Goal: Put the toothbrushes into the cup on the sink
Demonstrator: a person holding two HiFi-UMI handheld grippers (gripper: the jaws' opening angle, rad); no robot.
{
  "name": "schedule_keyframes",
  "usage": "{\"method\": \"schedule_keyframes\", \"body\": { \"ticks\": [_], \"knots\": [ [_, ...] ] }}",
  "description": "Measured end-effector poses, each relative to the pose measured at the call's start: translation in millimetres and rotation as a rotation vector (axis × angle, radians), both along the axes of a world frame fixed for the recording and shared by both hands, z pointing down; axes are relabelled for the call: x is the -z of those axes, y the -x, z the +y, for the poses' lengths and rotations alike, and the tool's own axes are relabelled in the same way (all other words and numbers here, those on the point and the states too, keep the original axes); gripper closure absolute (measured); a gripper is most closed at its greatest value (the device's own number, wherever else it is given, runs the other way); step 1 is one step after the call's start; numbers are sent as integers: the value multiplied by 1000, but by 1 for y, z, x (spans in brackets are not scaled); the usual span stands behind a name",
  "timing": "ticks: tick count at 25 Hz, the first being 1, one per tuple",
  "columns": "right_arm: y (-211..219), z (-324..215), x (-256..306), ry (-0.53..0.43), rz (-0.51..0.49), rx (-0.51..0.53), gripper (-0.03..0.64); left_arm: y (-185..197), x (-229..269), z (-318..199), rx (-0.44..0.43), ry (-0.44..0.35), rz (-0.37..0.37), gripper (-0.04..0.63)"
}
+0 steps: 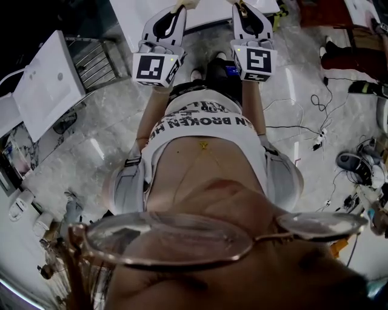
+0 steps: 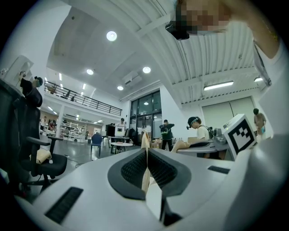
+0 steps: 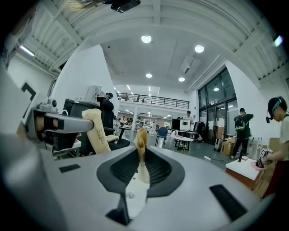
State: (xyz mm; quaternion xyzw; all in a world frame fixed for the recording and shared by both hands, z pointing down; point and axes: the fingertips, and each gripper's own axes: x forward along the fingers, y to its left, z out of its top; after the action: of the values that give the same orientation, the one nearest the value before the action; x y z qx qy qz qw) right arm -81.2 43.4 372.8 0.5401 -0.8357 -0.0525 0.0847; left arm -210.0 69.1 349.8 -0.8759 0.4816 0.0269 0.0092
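In the head view both grippers are held side by side in front of the person's body, jaws pointing away. The left gripper (image 1: 179, 7) is shut on a beige toothbrush (image 2: 145, 137), which shows edge-on as a thin strip between the dark pads (image 2: 131, 169). My right gripper (image 1: 242, 7) is shut on a second beige toothbrush (image 3: 142, 137), whose end sticks up past the jaws. From the right gripper view, the left gripper (image 3: 54, 122) shows at the left with its toothbrush's broad handle (image 3: 97, 131) standing upright. No cup or sink is clearly in view.
A white surface (image 1: 206, 15) lies just beyond the gripper tips, and a white slab (image 1: 48, 85) lies on the floor at the left. Cables (image 1: 315, 133) trail over the marble floor on the right. An office chair (image 2: 45, 162) and standing people (image 2: 166, 133) fill the hall.
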Motion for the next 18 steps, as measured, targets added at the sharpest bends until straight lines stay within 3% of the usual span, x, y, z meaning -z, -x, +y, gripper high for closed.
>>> {"method": "schedule_keyframes", "body": {
  "ticks": [12, 18],
  "knots": [
    [-68, -81, 7, -1, -13, -10, 561, -57, 10, -81, 40, -4, -3, 578],
    [-90, -112, 6, -1, -19, 34, 561, -84, 9, -109, 61, 0, -12, 578]
  ]
}}
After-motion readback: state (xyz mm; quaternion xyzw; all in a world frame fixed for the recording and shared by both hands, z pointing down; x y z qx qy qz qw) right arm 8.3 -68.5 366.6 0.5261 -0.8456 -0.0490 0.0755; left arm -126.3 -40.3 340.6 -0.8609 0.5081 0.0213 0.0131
